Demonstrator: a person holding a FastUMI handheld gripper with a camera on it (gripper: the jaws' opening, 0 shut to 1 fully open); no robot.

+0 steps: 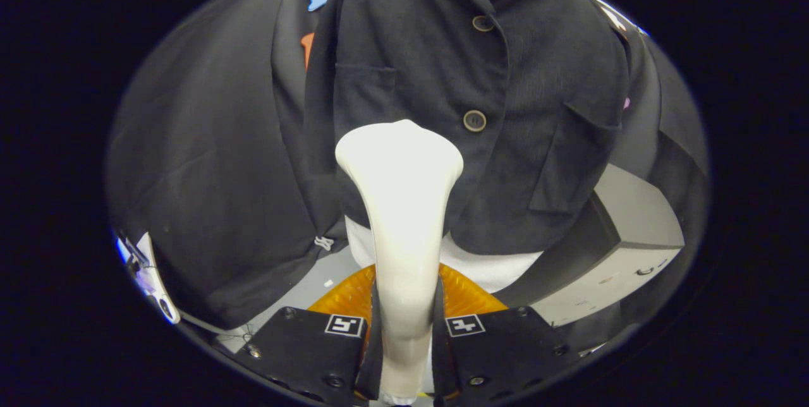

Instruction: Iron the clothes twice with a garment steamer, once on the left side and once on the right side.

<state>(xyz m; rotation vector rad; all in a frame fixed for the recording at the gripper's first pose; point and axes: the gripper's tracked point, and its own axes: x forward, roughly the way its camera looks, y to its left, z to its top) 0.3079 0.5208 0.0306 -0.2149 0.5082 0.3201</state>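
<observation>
Two fingers (328, 347) of tongs (404, 344) pinch handle of white garment steamer (404, 217), one finger each side. Orange ribbed base (344, 296) sits just ahead of fingers, beneath handle. Steamer head flares wide beyond fingers, against lower front of dark button-up jacket (436, 78), left of its lower button (474, 121). White garment (499, 268) shows below jacket hem. Patch pocket (569, 160) right of steamer head. White box (626, 242) further right, beside jacket.
</observation>
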